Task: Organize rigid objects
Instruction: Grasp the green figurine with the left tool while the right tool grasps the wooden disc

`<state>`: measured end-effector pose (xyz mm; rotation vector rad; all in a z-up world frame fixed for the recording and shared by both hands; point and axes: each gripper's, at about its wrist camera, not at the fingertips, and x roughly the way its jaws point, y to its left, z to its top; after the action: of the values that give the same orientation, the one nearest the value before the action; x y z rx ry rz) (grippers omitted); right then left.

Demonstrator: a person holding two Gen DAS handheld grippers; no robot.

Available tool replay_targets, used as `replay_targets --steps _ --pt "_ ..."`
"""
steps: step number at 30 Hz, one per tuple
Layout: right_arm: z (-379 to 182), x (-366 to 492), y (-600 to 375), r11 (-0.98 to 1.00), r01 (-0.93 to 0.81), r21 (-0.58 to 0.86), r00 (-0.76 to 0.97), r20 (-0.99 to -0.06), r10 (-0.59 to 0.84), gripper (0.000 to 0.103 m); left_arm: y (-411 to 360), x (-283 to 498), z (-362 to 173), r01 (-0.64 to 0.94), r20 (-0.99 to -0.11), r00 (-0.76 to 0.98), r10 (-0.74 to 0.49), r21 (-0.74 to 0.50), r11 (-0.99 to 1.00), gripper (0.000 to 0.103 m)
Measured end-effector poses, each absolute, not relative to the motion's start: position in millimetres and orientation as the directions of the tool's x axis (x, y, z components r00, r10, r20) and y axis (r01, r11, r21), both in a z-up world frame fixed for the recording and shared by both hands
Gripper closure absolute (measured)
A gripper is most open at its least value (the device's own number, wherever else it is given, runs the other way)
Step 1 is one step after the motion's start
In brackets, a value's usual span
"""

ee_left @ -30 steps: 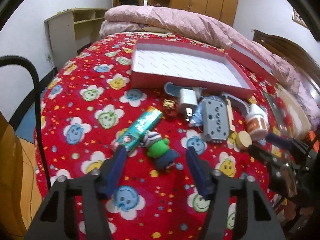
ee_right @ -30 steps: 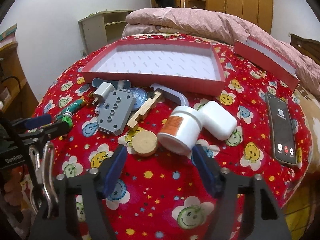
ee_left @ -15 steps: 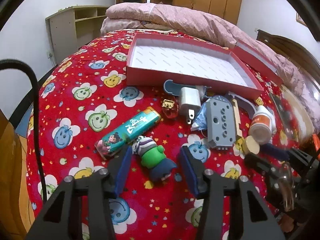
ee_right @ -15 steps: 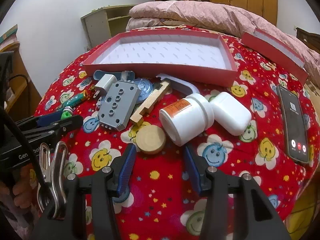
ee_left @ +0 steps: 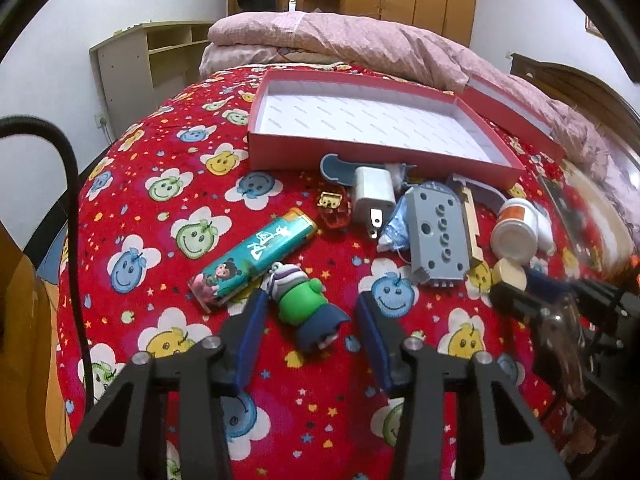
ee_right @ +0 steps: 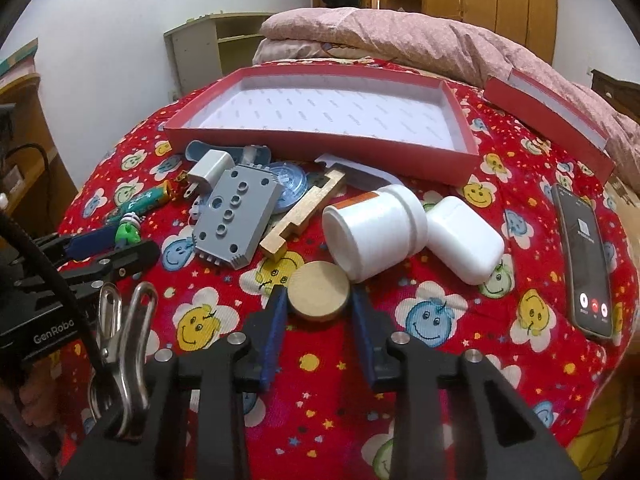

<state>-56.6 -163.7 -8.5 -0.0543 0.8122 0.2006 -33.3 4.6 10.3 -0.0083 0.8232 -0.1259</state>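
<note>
A green and blue toy figure (ee_left: 308,304) lies on the red smiley bedspread between the open fingers of my left gripper (ee_left: 310,316). A round wooden disc (ee_right: 319,291) lies between the open fingers of my right gripper (ee_right: 318,312), which stand close to its sides. Behind them lie a teal lighter (ee_left: 256,254), a white charger plug (ee_left: 374,196), a grey studded block (ee_right: 236,216), a wooden piece (ee_right: 304,210), a white pill bottle (ee_right: 374,232) on its side and a white earbud case (ee_right: 464,240). An empty red box (ee_right: 320,142) stands beyond the pile.
The box's red lid (ee_right: 548,120) lies at the back right. A phone (ee_right: 584,256) with a lit screen lies at the right edge of the bed. A pink quilt (ee_right: 400,44) is folded at the head. A small red clip (ee_left: 334,212) lies by the plug.
Both grippers have moved forward and down. The left one now straddles the toy figure. The right one has narrowed and now straddles the wooden disc.
</note>
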Motion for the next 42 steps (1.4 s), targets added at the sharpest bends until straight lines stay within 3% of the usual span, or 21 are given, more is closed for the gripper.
replay_targets --steps 7,11,24,42 --pt "-5.9 -60.7 -166.3 0.977 -0.209 0.047 0.662 -0.728 0.177 0.071 9.4 -38.8 13.1 0.137 -0.738 0.653 -0.170 -0.106 0.985 0.068" --pt "-1.9 -66.5 -165.7 0.973 -0.226 0.055 0.667 -0.719 0.196 0.071 8.9 -42.6 16.6 0.149 -0.738 0.649 -0.186 -0.116 0.982 0.079" --pt "7.3 -79.9 -177.6 0.970 -0.223 0.095 0.694 -0.683 0.226 0.071 7.7 -47.5 17.3 0.145 -0.753 0.631 -0.189 -0.125 0.982 0.079" --pt "-10.4 -74.1 -175.6 0.966 -0.235 0.105 0.649 -0.724 0.237 0.070 2.6 -41.5 11.2 0.156 -0.743 0.648 -0.167 -0.085 0.984 0.077"
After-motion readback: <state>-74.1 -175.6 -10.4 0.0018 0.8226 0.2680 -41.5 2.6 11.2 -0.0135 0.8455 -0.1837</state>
